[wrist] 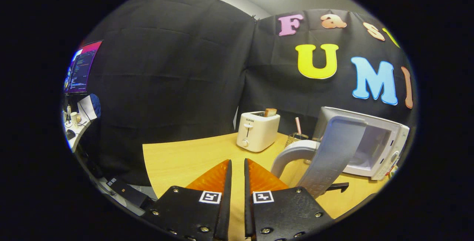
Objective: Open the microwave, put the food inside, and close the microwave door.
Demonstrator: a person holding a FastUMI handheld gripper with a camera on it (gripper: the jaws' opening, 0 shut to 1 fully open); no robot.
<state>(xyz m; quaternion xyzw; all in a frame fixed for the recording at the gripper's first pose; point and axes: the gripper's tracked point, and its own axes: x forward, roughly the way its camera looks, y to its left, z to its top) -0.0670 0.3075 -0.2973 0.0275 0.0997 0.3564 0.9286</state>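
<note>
Gripper (237, 165) fingers nearly together, narrow gap, grasping nothing, over table (177, 159). Microwave (374, 148) far right, door (333, 156) swung open. Toaster (257, 130) beyond.

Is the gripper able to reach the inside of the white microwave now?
Probably yes. The white microwave stands with its grey door swung open, so the cavity is exposed. The gripper, fingers nearly closed and empty, must swing right around the door.
</note>
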